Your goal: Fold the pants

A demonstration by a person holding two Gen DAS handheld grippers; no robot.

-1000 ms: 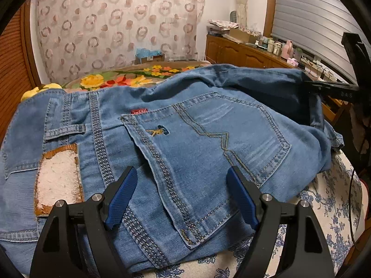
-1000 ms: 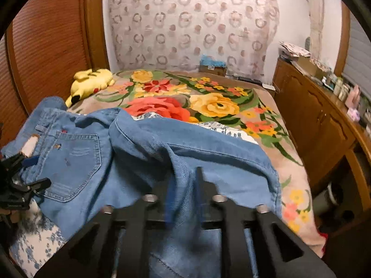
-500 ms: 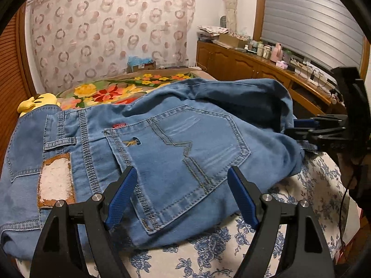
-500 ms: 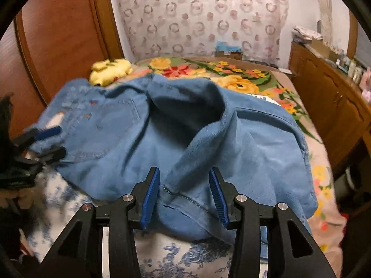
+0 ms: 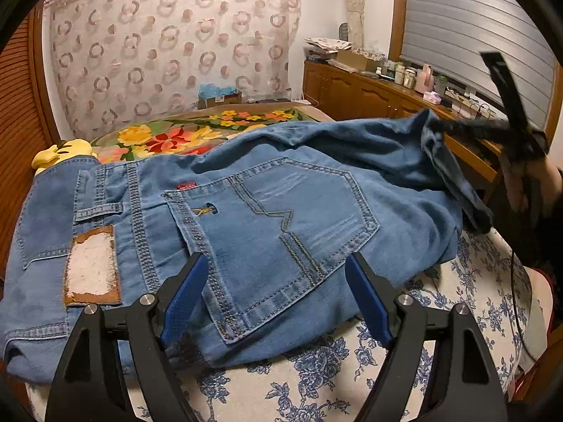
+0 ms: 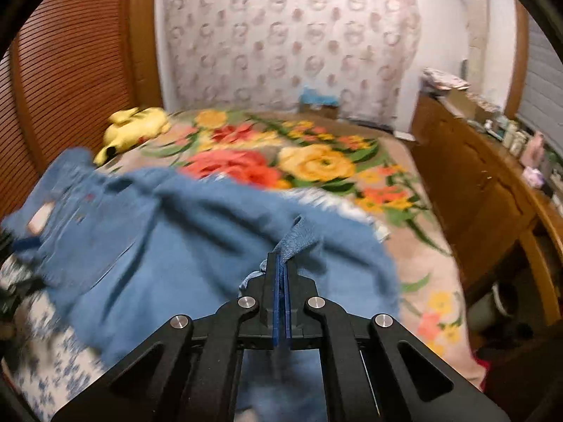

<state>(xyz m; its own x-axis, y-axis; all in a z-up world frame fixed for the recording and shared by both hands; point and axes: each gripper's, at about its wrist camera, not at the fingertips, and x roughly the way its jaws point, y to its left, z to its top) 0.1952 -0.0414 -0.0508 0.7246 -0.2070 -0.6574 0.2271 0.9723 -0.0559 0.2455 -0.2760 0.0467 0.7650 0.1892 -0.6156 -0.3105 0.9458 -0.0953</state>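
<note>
My right claw (image 6: 280, 274) is pinched shut on a fold of the jeans (image 5: 267, 211), lifted at their right end, while my left claw (image 5: 274, 292) hangs wide over the back pocket (image 5: 281, 232), waistband lying leftward on the bed (image 5: 316, 387).

Faded blue jeans (image 5: 281, 211) (white-worn tan patch (image 5: 92, 267)), blue-flowered white cloth (image 5: 316, 387), bright floral blanket (image 6: 316, 165)

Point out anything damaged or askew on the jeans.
The blue denim jeans have a waistband patch worn down to white, with only a brown rim left. The leg end is bunched and lifted off the bed, pinched in the right hand-held gripper. The left hand-held gripper is open.
</note>
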